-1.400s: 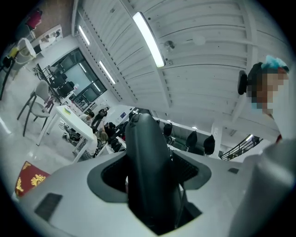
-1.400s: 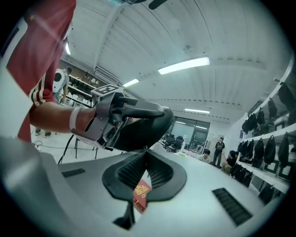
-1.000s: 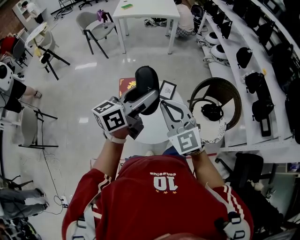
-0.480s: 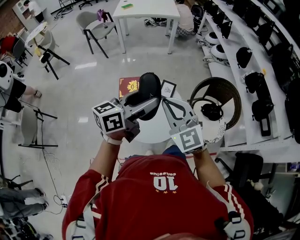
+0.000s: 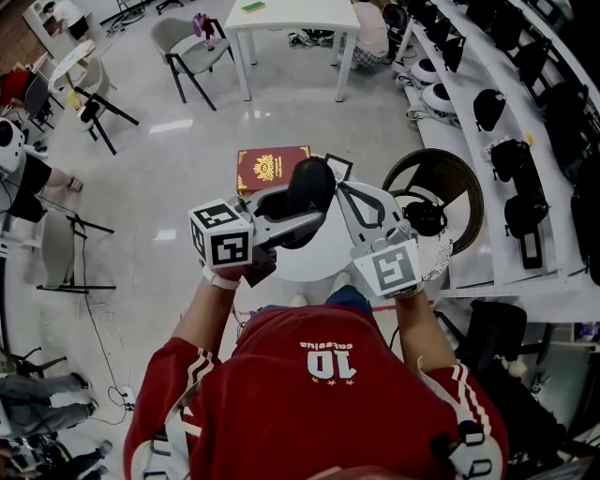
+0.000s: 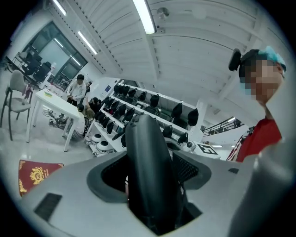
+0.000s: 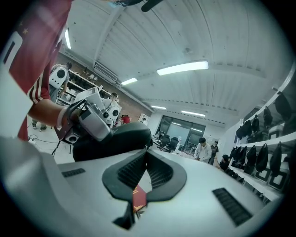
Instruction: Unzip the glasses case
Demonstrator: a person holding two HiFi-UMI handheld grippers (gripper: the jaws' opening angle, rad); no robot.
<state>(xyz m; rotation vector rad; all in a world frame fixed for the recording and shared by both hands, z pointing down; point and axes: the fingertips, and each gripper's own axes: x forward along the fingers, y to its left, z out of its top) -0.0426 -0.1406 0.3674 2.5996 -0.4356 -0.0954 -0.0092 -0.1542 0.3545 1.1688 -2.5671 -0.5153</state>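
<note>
Cloth of a red shirt point(image 5: 319, 394) fills the near edge of the head view, and just ahead of it the two grippers meet over a round white table point(image 5: 305, 258). The left gripper point(image 5: 298, 214) lies about level and is clamped on the glasses case point(image 5: 311, 184). In the left gripper view the case stands between the two pads point(image 6: 187, 169), which press on both of its sides. The case is black, smooth and matte, a long oval shell with rounded ends. It is held in the air above the table and looks closed. The right gripper point(image 5: 349, 193) comes to the far end of the case from the right side. Its jaws are closed together, with the tips right at the seam of the case, but whether they pinch the zipper tab is too small to tell. Farther on, a red book point(image 5: 272, 169) with a gold emblem lies flat, and beyond it stands a white table point(image 5: 292, 23).
</note>
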